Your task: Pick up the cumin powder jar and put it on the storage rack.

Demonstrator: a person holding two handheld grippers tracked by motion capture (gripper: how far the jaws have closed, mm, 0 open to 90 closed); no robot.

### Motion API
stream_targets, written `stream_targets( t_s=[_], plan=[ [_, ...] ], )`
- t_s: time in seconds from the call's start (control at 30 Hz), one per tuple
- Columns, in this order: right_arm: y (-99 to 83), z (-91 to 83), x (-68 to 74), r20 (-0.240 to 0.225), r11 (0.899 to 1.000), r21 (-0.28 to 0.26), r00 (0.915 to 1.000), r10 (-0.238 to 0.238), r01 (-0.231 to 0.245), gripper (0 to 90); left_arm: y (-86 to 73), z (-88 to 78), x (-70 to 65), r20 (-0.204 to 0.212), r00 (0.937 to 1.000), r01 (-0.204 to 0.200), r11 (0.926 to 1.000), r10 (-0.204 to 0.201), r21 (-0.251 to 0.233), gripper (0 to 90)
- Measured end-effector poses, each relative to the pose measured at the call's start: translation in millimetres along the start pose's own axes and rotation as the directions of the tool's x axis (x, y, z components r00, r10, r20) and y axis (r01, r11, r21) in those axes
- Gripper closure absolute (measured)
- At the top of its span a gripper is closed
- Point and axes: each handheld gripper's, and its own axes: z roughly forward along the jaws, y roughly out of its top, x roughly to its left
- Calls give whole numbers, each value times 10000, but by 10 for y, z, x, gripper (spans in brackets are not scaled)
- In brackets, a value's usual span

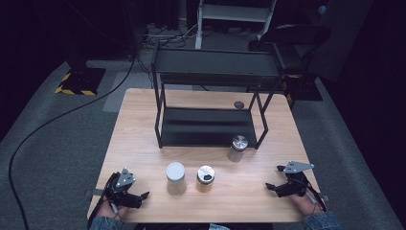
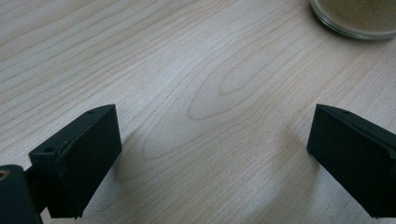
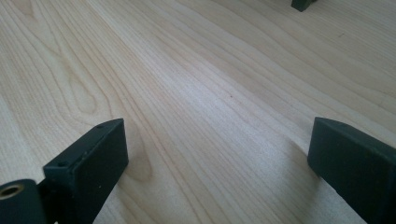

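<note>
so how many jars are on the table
3: a white-lidded jar near the front, a metal-lidded jar just to its right, and another metal-lidded jar by the black rack's front right leg.

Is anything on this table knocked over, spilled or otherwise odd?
Nothing stands out. The three jars stand upright on the table in front of the black rack, with no spill. A small dark disc lies alone behind the rack, perhaps a loose lid.

Table (image 1: 143,143) brightly lit from above, surroundings dim; gripper views sharp, with soft shadows.
</note>
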Motion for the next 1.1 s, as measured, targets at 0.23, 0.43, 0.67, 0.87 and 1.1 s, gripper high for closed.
stream_targets(
  t_s=[0.23,0.43,0.67,0.87,1.1],
  plan=[
    [0,0,0,1,10000,0,10000,0,0,49,23,-5,1,82,9999,84,10000,-85,53,36],
    [-1,0,-1,-2,10000,-5,10000,1,-1,50,100,-62,-6,374,9993,13,10000,-16,91,76],
    [0,0,-3,5,10000,-6,10000,4,-4,50,307,-221,-106,708,9975,-23,10000,27,-46,91],
    [0,0,-2,4,10000,-3,10000,8,-8,50,488,-347,-181,959,9950,-263,9996,274,-119,91],
    [-1,1,-2,6,10000,-7,10000,2,-2,50,711,-577,-298,1086,9913,-707,9969,741,-344,90]
  ],
)
